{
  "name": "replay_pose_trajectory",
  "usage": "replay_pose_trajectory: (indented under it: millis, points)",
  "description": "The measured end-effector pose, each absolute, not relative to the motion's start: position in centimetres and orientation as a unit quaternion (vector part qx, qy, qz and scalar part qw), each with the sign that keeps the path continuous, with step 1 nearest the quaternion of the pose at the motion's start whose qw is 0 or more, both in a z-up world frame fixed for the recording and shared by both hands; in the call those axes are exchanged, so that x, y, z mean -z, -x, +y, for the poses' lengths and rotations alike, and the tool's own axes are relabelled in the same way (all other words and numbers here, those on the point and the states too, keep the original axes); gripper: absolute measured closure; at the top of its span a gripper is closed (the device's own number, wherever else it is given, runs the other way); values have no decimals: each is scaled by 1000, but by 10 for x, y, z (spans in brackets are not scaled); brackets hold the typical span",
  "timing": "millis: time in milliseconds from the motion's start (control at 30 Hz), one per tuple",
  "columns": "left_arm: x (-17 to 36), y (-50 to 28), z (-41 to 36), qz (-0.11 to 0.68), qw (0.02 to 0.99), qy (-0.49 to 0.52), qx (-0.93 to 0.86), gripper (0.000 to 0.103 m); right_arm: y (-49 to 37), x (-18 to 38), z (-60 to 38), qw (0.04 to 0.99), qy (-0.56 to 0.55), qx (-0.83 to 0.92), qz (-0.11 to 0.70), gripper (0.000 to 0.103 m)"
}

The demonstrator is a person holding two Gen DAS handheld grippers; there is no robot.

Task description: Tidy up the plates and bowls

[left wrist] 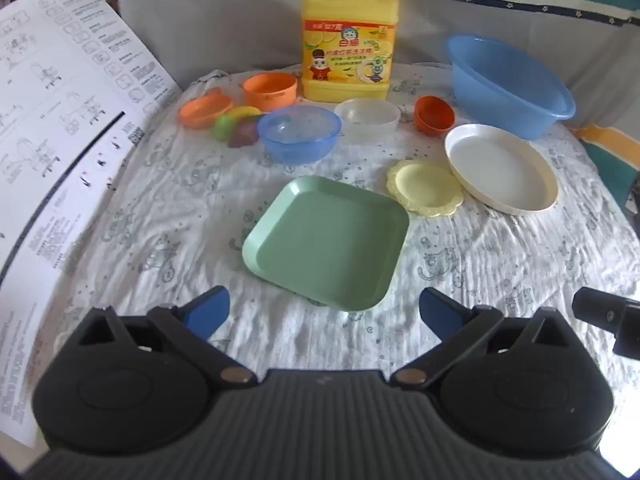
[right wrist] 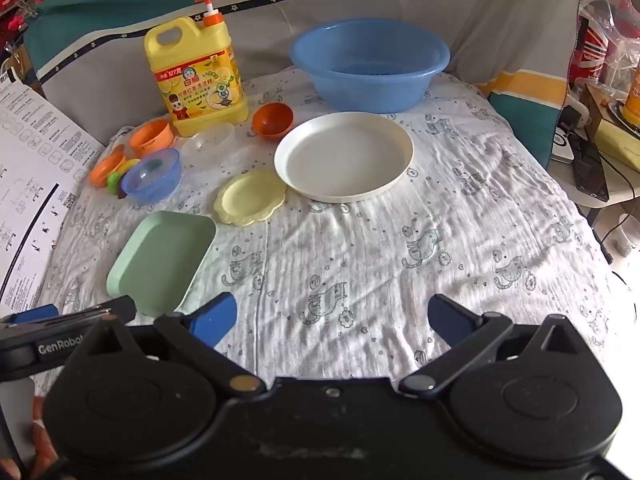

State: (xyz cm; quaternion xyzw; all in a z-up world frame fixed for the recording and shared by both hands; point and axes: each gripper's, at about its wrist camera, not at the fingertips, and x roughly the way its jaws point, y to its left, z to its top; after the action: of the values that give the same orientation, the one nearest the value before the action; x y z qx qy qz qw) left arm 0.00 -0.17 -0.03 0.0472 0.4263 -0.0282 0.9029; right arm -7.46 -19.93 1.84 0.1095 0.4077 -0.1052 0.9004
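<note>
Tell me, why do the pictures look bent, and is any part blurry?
Both wrist views are fisheye, bowing the edges. Left wrist view: the detergent jug's top right smears into an orange blur. Right wrist view: sharp there; daylight throws crease shadows across the cloth.

Bare printed cloth [right wrist: 360, 280] is lying open across the near and right side of the worktop, giving a gripper wide room to pass. Green square plate [left wrist: 326, 242] is sitting near left, just ahead of the left gripper [left wrist: 324, 312], whose jaws are standing wide with nothing between. Yellow scalloped plate [right wrist: 250, 198] and white round plate [right wrist: 344, 156] are crowding the middle. Blue basin [right wrist: 370, 64], detergent jug [right wrist: 198, 76] and small bowls [right wrist: 154, 176] are blocking the far edge. Printed sheet [left wrist: 60, 120] is walling the left.
</note>
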Motion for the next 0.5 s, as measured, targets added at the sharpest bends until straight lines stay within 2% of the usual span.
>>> replay_pose_trajectory:
  millis: [133,500]
  points:
    - [3,-5,-4,448,893,-37,27,0,74,-18,-199,900,-108,105,408,0]
    - [0,1,2,435,899,-37,26,0,73,-16,-204,897,-113,106,413,0]
